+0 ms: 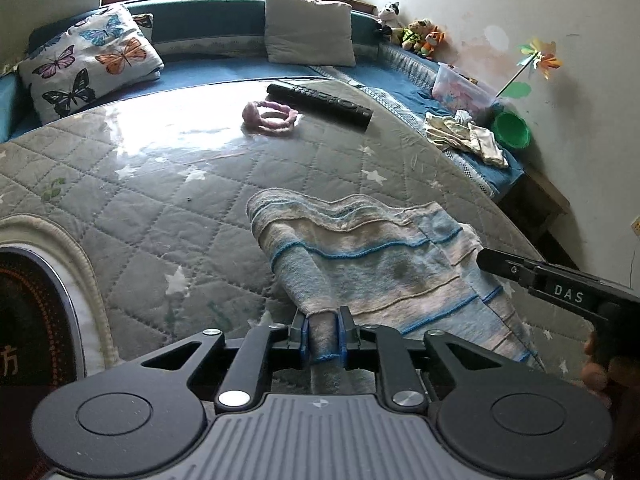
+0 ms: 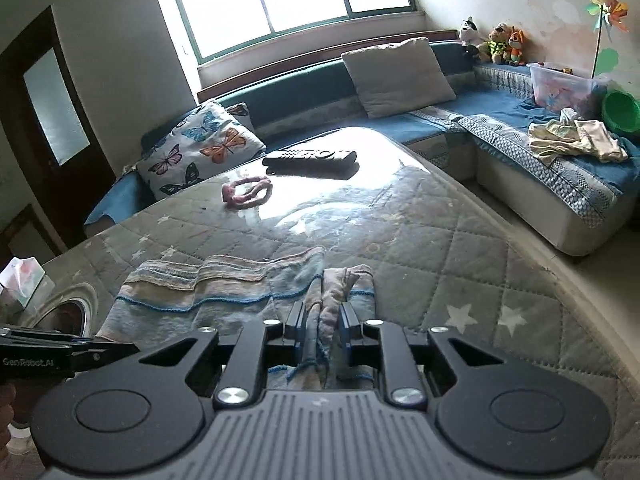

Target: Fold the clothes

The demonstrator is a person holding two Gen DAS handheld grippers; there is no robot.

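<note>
Your left claw [image 1: 323, 334]: narrow gap, pinching the striped towel [image 1: 360, 256] by its near edge | your right claw [image 2: 323, 330]: narrow gap, pinching a bunched towel corner | towel: draped on the quilted counter [image 1: 132, 200], near side, remote [image 1: 320, 100] far behind

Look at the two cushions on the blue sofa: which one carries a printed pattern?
The butterfly cushion, at the sofa's end towards the door. It is white with coloured butterflies; the other, the plain grey cushion under the window, has no print.

Striped blue-and-beige towel [image 1: 372, 256], folded over, rumpled on the quilted mattress [image 1: 160, 208]
</note>
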